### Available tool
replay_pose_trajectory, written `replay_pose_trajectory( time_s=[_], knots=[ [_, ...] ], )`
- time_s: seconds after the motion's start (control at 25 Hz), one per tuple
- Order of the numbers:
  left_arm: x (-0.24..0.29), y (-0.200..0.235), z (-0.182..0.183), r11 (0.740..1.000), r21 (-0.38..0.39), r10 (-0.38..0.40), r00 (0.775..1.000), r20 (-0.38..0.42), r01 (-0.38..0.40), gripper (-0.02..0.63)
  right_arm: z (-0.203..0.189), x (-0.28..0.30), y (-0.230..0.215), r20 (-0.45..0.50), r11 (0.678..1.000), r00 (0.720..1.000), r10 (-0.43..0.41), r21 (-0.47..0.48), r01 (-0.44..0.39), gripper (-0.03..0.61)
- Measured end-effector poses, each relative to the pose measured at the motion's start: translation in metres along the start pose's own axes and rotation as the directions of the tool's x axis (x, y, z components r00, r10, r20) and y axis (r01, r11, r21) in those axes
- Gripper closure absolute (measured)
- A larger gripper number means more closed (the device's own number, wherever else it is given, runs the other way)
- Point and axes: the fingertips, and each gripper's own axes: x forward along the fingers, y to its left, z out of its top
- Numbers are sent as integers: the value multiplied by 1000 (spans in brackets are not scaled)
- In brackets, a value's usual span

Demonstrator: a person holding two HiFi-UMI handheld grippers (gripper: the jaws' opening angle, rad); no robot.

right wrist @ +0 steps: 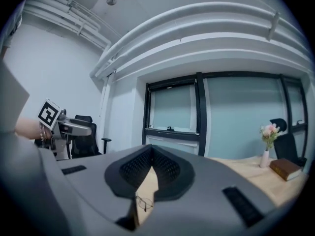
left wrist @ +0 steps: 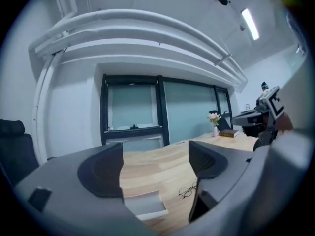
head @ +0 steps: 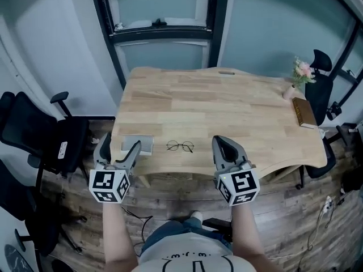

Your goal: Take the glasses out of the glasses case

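Both glasses and case lie along the front edge of the bench; left gripper has jaws open, empty, right gripper closed.

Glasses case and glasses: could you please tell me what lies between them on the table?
Nothing: the head view shows only bare wooden tabletop between the glasses case and the glasses.

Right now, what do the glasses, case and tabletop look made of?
The glasses: thin dark wire rims, probably metal, round clear lenses. The case: smooth matte grey, likely plastic or covered board; can't tell which. The tabletop: pale wood planks, jointed strips and grain visible, satin finish.
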Motion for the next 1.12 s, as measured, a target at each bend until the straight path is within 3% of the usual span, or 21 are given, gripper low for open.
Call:
replay_pose_trajectory(
  time_s=[0.04,0.08,0.12,0.36,0.76,1.12],
  knots=[
    [-9,9,10,1000,3,30,999,35,-30,219,9,0,7,14,1000,1000,-2,-21,2,566],
    [-19,19,19,998,11,68,995,70,-69,520,18,0,15,26,999,1000,-3,-43,5,566],
    [-28,26,28,995,23,92,991,99,-95,598,26,-1,23,37,998,999,-3,-62,5,566],
    [-63,41,60,992,109,48,982,185,-69,600,62,-11,69,103,993,994,-18,-114,30,566],
    [-105,74,66,994,100,13,970,243,-38,598,90,-31,128,170,990,984,-52,-118,73,569],
    [-116,78,71,998,59,21,958,284,-39,600,101,-44,130,172,981,981,-92,-152,119,569]
  ],
)
